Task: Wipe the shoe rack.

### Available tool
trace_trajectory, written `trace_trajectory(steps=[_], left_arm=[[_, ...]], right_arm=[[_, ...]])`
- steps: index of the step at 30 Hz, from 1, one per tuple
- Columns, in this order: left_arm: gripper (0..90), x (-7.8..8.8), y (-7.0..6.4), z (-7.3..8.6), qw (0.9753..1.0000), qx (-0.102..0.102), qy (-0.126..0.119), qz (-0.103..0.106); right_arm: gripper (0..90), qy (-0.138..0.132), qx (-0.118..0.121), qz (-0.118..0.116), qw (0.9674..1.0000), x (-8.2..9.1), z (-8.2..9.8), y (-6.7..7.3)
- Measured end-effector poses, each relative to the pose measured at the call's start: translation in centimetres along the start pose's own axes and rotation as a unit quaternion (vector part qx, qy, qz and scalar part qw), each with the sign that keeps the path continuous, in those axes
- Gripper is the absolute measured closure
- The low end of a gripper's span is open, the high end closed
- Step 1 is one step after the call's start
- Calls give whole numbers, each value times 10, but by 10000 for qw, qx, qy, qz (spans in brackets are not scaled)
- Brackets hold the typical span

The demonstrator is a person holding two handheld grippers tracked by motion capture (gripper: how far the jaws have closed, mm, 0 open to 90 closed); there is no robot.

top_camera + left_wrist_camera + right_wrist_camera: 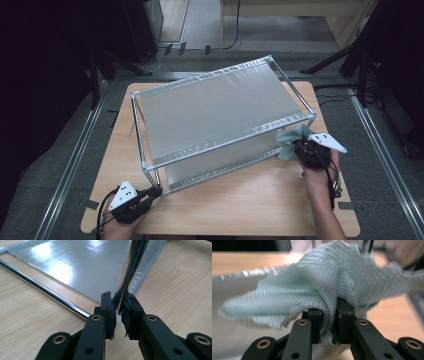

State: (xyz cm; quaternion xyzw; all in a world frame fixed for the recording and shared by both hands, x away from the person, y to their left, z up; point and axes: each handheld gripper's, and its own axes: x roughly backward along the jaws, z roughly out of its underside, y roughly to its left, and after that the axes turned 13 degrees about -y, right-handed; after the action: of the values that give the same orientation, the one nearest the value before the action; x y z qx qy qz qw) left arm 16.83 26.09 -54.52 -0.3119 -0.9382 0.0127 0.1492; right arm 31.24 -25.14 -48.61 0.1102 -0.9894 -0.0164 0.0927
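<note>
Wooden table (240, 200) on grey floor, dark room, left gripper (152, 192) clamping chrome rack leg (126, 277), right gripper (299, 146) pinching pale cloth (290, 140).

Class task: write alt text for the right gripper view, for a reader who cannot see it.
Two black jaws of the right gripper pinch a crumpled pale green cloth, held against a silver-covered rack on a wooden table. The picture is slightly blurred.

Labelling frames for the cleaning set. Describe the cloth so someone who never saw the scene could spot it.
Start at the metal rack with silvery shelves that stands on the wooden table. At its near right corner, the right gripper is shut on the cloth. It is a crumpled, pale blue-green, waffle-textured rag, the one soft thing among chrome tubes and shiny sheets.
</note>
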Motion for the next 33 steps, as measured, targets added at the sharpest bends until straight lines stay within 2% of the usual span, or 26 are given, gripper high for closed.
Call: trace_trajectory(steps=[3, 6, 8, 12, 14, 18, 23, 28, 32, 33], left_arm=[[798, 0, 0, 0, 10000, 16, -2, -10], [799, 0, -1, 0, 10000, 6, 1, -26], [799, 0, -1, 0, 10000, 1, 4, -31], [799, 0, -1, 0, 10000, 6, 3, -20], [798, 0, -1, 0, 10000, 5, 2, -19], [798, 0, -1, 0, 10000, 4, 3, -18], [799, 0, -1, 0, 10000, 15, -1, -31], [799, 0, -1, 0, 10000, 13, -7, -41], [799, 0, -1, 0, 10000, 12, -7, -45], [799, 0, -1, 0, 10000, 7, -4, -49]], right_arm=[[770, -360, 70, -10, 9993, 6, -14, 2], [780, -289, 94, 49, 9995, 1, -10, 0], [782, -138, 72, 77, 9998, -4, 2, -1], [781, 533, 194, 182, 9982, -16, 28, 1], [781, 665, 265, 202, 9972, -19, 33, 0], [780, 536, 226, 164, 9982, -15, 26, -1], [777, 91, 219, 41, 9997, -7, 6, 2], [779, -418, 228, 34, 9989, 2, -10, 4], [779, -221, 238, 91, 9994, -3, -3, 2], [780, -97, 221, 98, 9997, -6, 2, 1]])
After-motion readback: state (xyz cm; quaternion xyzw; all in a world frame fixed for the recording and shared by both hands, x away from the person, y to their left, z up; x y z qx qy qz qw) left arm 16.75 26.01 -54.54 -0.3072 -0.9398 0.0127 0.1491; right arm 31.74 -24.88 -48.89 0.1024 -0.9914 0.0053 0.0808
